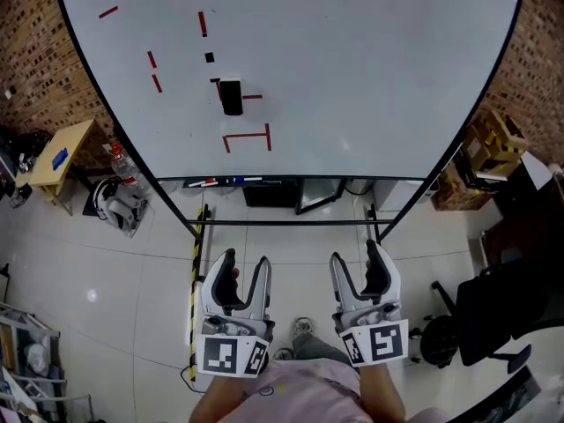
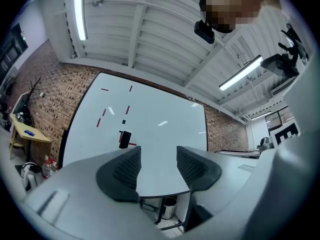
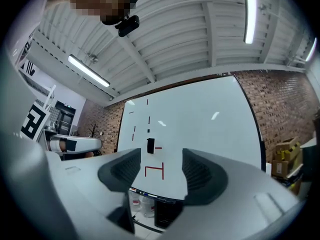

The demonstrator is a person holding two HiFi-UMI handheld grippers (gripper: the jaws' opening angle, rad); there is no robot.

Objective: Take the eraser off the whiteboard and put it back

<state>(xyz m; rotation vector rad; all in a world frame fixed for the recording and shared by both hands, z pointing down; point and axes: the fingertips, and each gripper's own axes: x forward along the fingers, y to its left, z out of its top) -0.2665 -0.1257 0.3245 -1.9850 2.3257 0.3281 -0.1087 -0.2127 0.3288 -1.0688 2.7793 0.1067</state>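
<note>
The black eraser (image 1: 231,96) sticks to the whiteboard (image 1: 370,69) left of centre, among short red marks. It also shows in the left gripper view as the eraser (image 2: 125,139) and in the right gripper view as the eraser (image 3: 150,145). My left gripper (image 1: 247,259) and right gripper (image 1: 354,254) are held side by side low in the head view, well short of the board and pointing at it. Both stand open with nothing between the jaws, as the left gripper (image 2: 158,159) and right gripper (image 3: 161,164) show in their own views.
A tray with markers (image 1: 225,181) runs along the board's lower edge, with a black box (image 1: 271,193) beneath it. A small wooden table (image 1: 60,152) and bottles (image 1: 122,160) stand at the left. Cardboard boxes (image 1: 492,144) and a black office chair (image 1: 502,311) are at the right.
</note>
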